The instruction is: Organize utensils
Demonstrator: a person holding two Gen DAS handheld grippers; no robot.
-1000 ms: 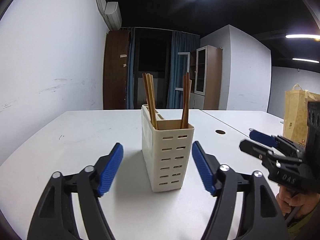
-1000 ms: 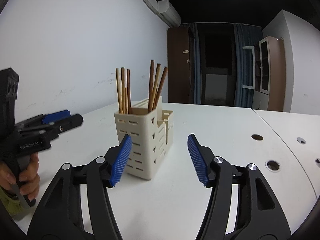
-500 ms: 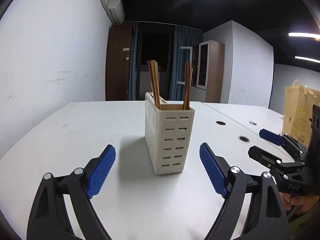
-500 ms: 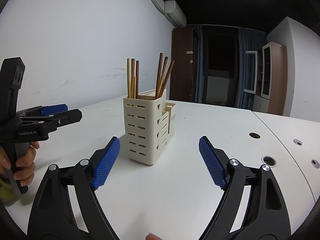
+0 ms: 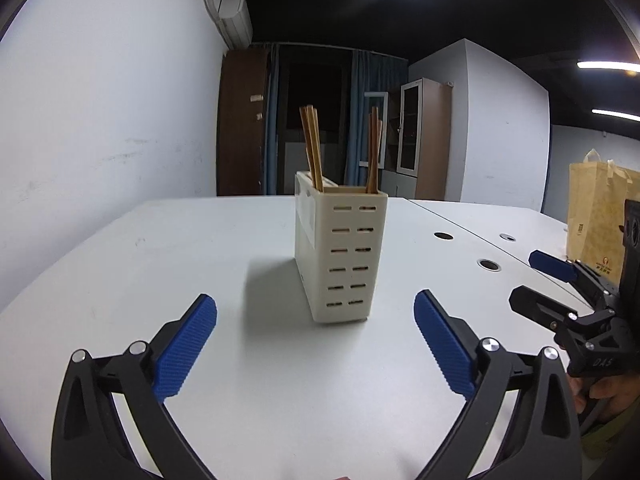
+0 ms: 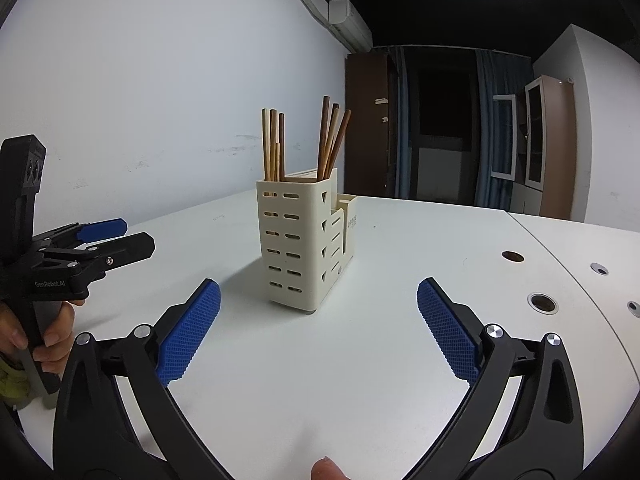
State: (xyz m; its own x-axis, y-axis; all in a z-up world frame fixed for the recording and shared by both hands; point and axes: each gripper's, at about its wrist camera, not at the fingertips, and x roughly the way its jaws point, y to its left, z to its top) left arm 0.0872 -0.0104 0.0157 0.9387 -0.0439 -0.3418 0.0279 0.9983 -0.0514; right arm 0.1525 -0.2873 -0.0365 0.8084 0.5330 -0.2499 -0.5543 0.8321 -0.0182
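Note:
A cream slotted utensil holder (image 5: 340,256) (image 6: 300,244) stands upright on the white table (image 5: 160,264). Two bunches of brown chopsticks (image 5: 312,148) (image 6: 274,146) stick up out of it, one at each side. My left gripper (image 5: 316,312) sits a short way in front of the holder, its blue-padded jaws opening wide with nothing between them. My right gripper (image 6: 318,296) faces the holder from the other side, jaws also opening wide and empty. Each gripper shows in the other's view, the right gripper (image 5: 536,280) at the right edge and the left gripper (image 6: 120,236) at the left edge.
A brown paper bag (image 5: 600,220) stands at the table's right. Round cable holes (image 6: 542,303) dot the table's right part. A white wall (image 6: 160,100) runs along the far side, with cabinets (image 5: 424,140) and curtains behind.
Both grippers' jaws have spread wider and both have drawn back from the holder and sunk a little, so it looks smaller and farther. The holder and chopsticks have stayed put.

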